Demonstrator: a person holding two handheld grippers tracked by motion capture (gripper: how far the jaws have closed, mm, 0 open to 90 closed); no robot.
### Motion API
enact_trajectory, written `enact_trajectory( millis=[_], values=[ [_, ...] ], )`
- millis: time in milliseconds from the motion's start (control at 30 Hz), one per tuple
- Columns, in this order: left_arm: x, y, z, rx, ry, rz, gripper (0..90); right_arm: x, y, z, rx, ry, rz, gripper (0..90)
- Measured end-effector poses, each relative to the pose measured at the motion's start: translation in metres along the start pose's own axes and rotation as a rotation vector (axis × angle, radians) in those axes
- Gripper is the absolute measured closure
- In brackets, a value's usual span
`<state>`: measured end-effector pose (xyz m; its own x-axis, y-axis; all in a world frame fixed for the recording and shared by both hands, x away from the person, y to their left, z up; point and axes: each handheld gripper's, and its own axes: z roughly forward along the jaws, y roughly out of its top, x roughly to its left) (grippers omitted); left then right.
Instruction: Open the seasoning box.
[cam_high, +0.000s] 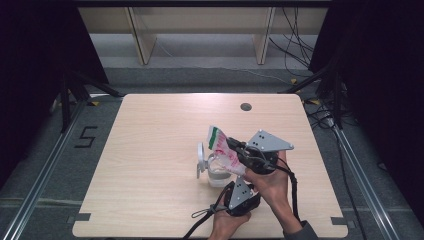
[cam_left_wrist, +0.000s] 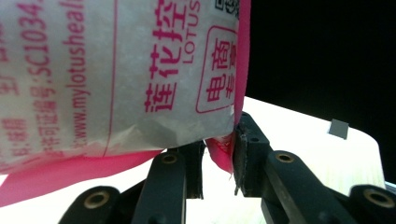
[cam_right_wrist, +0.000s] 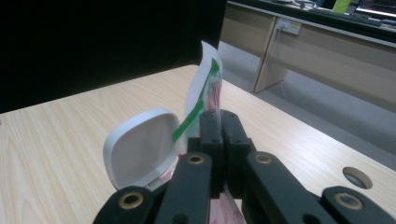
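1. Your right tongs are clamped flat on the white sachet near its green-striped end; it stands tilted over the clear container, right of centre on the tabletop.
2. Your left tongs sit narrow at the sachet's pink-edged bottom corner. The right-hand pad touches the pink seam; I can't tell whether both pads actually pinch it.
3. The container's white lid is flipped open on the left, standing upright just beside the sachet.
4. Risk: the left grip is on a thin corner only. Pull or tilt harder and I'd expect it to slip out, swinging the sachet off the opening.
5. Risk: nothing holds the container. A sideways tug from the sachet could probably tip or slide it.
6. Risk: the sachet mouth isn't visible. If it's off-centre, contents land on the tabletop or the lid.
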<state>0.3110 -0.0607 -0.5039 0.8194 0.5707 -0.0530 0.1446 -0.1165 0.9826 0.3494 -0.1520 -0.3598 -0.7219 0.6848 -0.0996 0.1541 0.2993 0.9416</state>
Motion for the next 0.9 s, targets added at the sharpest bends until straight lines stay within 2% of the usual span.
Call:
enact_trajectory(
  millis=[100,167,233,267,300,333,367,400,433,467,533,600,733,767,833,867,900],
  values=[
    [-0.0009,0.0016,0.0002,0.0,0.004,-0.001,75.0,-0.001,0.0013,-0.0004,0.001,-0.003,-0.014,90.0],
    [-0.0011,0.0017,0.0011,-0.001,0.004,0.0,74.9,-0.001,0.0013,-0.0005,0.01,0.005,0.005,90.0],
    [-0.001,0.001,0.0022,-0.003,-0.004,-0.006,75.0,-0.0007,0.0006,0.0006,0.008,-0.003,-0.01,90.0],
    [-0.0019,0.0004,0.002,-0.002,0.005,-0.007,75.0,-0.0017,0.0005,0.0012,0.007,-0.006,-0.024,90.0],
    [-0.0019,0.0003,0.0018,-0.001,0.005,-0.004,75.0,-0.0006,-0.0006,0.0025,0.006,-0.017,-0.006,90.0],
    [-0.0019,0.0003,0.0018,-0.001,0.005,-0.004,75.0,-0.0006,-0.0006,0.0025,0.006,-0.017,-0.006,90.0],
    [-0.0019,0.0004,0.0018,-0.003,0.006,-0.004,75.0,0.0008,-0.001,0.0018,0.02,-0.007,0.02,90.0],
    [-0.0018,0.0007,0.0019,-0.005,0.0,0.001,75.0,-0.0001,-0.0005,0.0022,0.003,-0.013,-0.006,90.0],
    [-0.0022,0.0011,0.0014,-0.008,0.001,0.004,75.0,0.0005,0.0002,0.0008,0.011,-0.007,0.0,90.0],
    [-0.0027,0.0015,0.0005,-0.007,0.003,0.002,75.0,-0.0004,0.0011,0.0005,0.005,-0.018,-0.02,90.0],
    [-0.0025,0.0015,0.0005,-0.005,0.001,0.003,75.0,0.0,0.0011,0.001,0.01,-0.005,-0.01,90.0],
    [-0.0026,-0.0001,0.002,-0.002,0.001,0.0,74.9,-0.0003,-0.0009,0.0035,0.012,-0.012,-0.032,90.0],
    [-0.0031,0.0004,0.0006,-0.002,0.001,-0.003,75.0,-0.0013,-0.0006,0.0024,0.015,-0.007,-0.021,90.0],
    [-0.0032,0.0004,0.0011,-0.004,0.0,-0.002,75.0,-0.0017,-0.0003,0.0026,0.006,-0.008,-0.038,90.0],
    [-0.003,0.0002,0.0014,-0.006,-0.001,-0.001,75.0,-0.0003,-0.0008,0.0028,0.011,-0.011,-0.023,90.0],
    [-0.0032,0.0,0.0013,-0.006,0.0,-0.001,75.0,-0.0016,-0.0008,0.0036,0.006,-0.012,-0.04,90.0],
    [-0.0032,0.0002,0.0005,-0.002,0.0,-0.003,75.0,-0.0005,-0.0012,0.0035,0.015,-0.013,-0.019,90.0]
  ],
)
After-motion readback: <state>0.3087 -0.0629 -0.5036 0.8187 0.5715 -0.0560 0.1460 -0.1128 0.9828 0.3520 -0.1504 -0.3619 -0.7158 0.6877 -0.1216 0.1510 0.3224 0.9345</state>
